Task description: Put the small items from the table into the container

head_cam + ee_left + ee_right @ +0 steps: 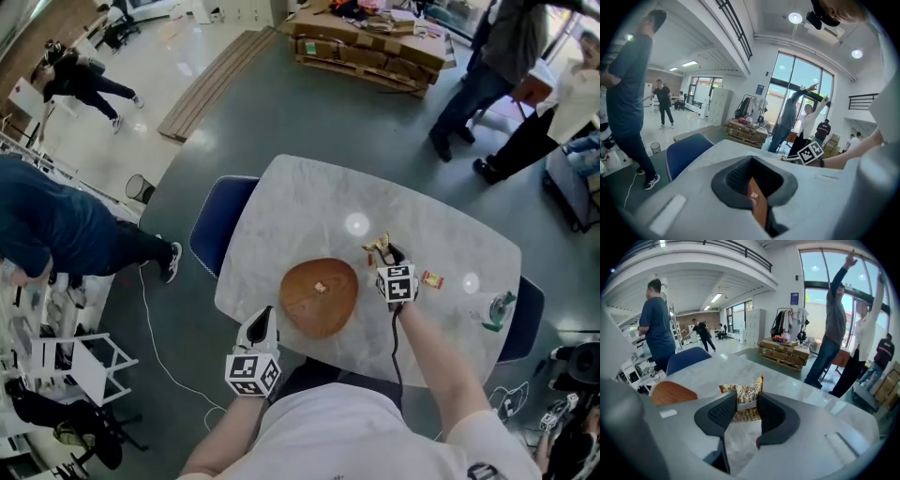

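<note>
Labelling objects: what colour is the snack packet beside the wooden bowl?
The packet is yellow-white with fine dark print and red edging; right gripper view best.

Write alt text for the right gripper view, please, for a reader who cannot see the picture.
The right gripper is closing its fingers on a yellow printed snack packet that stands between them on a pale marble table. A wooden bowl sits at the left edge, and several people stand in a bright hall behind.
</note>
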Demonstrator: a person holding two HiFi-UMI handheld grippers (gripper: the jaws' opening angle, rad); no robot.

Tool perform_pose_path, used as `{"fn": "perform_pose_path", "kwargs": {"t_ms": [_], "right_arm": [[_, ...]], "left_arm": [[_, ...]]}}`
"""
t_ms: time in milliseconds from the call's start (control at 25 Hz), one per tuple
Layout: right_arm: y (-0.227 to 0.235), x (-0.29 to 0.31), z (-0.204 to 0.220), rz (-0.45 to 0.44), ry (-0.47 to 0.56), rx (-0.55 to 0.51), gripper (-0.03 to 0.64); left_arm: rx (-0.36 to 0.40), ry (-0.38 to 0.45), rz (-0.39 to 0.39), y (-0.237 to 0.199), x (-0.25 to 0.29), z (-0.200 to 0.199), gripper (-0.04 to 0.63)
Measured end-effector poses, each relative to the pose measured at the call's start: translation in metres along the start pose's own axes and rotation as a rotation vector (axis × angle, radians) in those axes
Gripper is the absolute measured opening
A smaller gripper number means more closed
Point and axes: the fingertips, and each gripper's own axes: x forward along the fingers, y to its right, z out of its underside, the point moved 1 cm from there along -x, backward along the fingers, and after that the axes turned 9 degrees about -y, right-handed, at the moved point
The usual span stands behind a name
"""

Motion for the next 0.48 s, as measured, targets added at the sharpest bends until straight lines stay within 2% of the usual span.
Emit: {"fn": "perform_pose_path", "kwargs": {"t_ms": [240,480], "right_arm": [[0.029,-0.125,-0.035,0.048,0.229,0.119,0.172],[0.059,-0.247,-0.030,0.152,0.406,0.217,0.172]], "left_arm": [[0.100,0.027,0.178,0.063,0.038,-0.034,0.003],[0.207,0.091,0.367,0.156,0.073,-0.079,0.003]]}}
